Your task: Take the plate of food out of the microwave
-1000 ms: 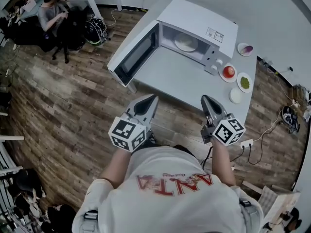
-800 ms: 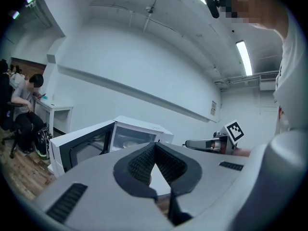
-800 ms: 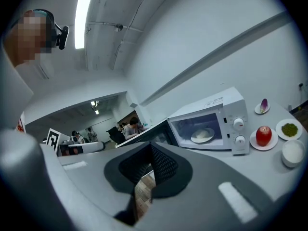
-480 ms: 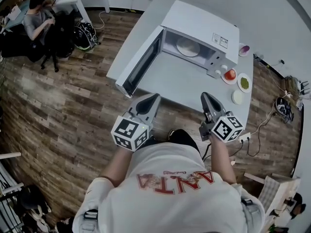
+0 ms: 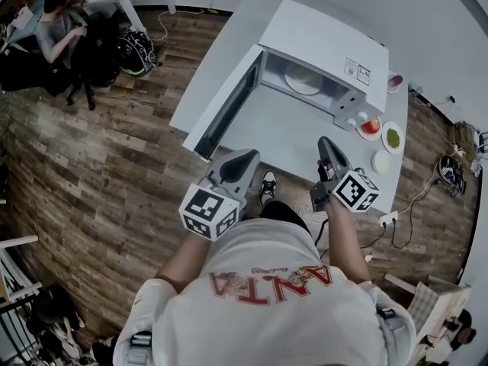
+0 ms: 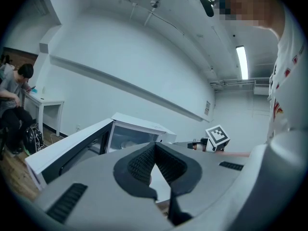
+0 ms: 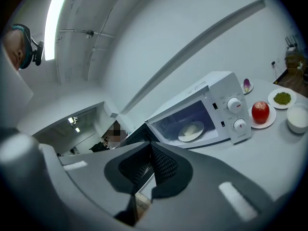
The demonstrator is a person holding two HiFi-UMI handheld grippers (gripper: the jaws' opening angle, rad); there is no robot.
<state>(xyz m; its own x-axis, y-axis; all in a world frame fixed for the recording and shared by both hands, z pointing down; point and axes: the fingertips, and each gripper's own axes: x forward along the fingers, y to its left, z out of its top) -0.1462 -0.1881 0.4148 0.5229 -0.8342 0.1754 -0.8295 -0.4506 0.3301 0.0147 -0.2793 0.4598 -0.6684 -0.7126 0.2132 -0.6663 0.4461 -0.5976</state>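
The white microwave (image 5: 320, 40) stands on a grey table (image 5: 282, 136) with its door (image 5: 229, 105) swung wide open to the left. Inside lies a white plate of pale food (image 5: 303, 78), which the right gripper view shows as the plate (image 7: 191, 131) behind the open front. My left gripper (image 5: 242, 161) and right gripper (image 5: 326, 145) hover side by side at the table's near edge, well short of the microwave. Both are shut with nothing in them, as the left gripper (image 6: 155, 146) and right gripper (image 7: 150, 146) show in their own views.
Right of the microwave sit a plate with a red apple (image 5: 370, 126), a plate of green food (image 5: 393, 137), a white bowl (image 5: 381, 161) and a small dish with something purple (image 5: 394, 82). A person (image 5: 61, 21) sits at a desk far left. Cables and a power strip (image 5: 389, 219) lie on the floor.
The person has stepped a little closer to the table, so the microwave sits nearer the grippers. Both grippers stay shut and empty.
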